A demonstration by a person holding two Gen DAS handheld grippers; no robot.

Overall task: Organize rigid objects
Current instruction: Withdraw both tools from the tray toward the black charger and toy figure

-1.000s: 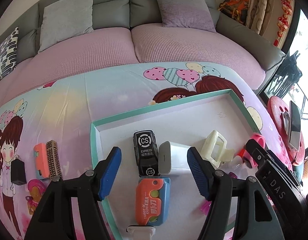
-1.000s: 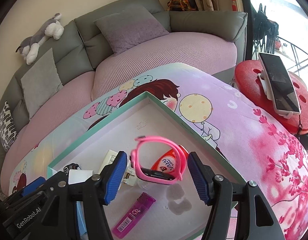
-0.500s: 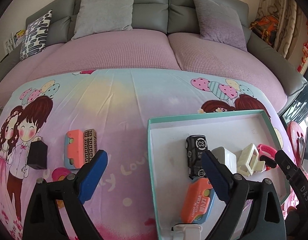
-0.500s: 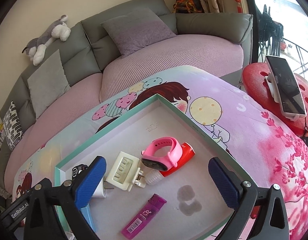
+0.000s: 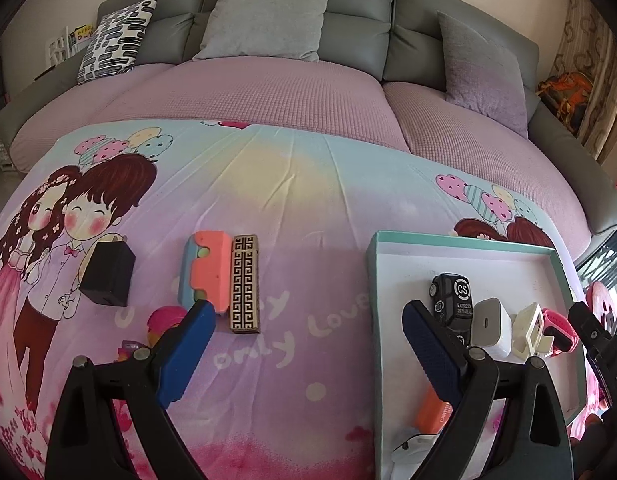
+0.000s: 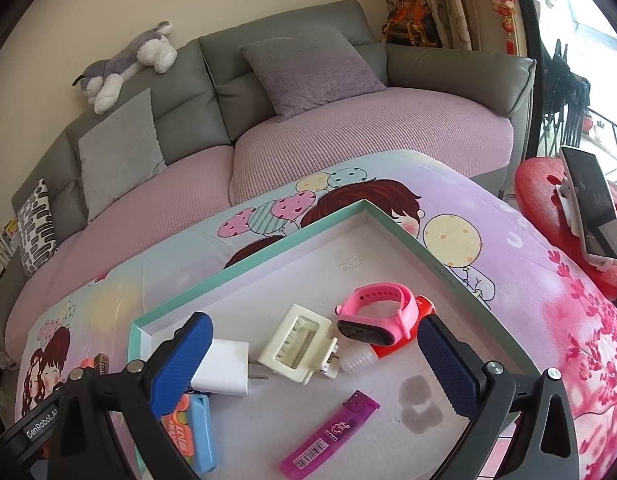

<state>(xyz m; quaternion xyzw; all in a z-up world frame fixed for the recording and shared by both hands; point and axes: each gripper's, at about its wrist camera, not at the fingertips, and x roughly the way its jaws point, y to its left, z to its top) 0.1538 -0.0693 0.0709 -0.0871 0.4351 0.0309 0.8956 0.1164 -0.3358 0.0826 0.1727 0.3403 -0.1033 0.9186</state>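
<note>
Holding both grippers spread wide, you have nothing between either pair of blue pads. Your left gripper (image 5: 304,352) hangs over the cartoon-printed pink and lilac cloth (image 5: 308,208), its left pad just in front of an orange and blue stapler-shaped block (image 5: 204,270) and a black-and-gold patterned rectangular lighter (image 5: 244,284) that lie side by side, touching. A black cube charger (image 5: 106,274) sits further left, apart from them. A round pink item (image 5: 164,320) shows partly behind that pad (too hidden to identify).

Your right gripper (image 6: 314,360) is over the shallow white tray with a teal rim (image 6: 408,236). Lying loose in the tray are a pink rubber wristband watch (image 6: 382,308) resting on a red capped bottle (image 6: 422,308), a cream plastic hair claw (image 6: 298,344), a white plug-in wall charger (image 6: 224,368), a purple translucent lighter (image 6: 330,434) and an orange and blue block (image 6: 188,428) near the left corner. The left view also shows a black toy car marked CS (image 5: 450,296) in the tray beside the white charger.
</note>
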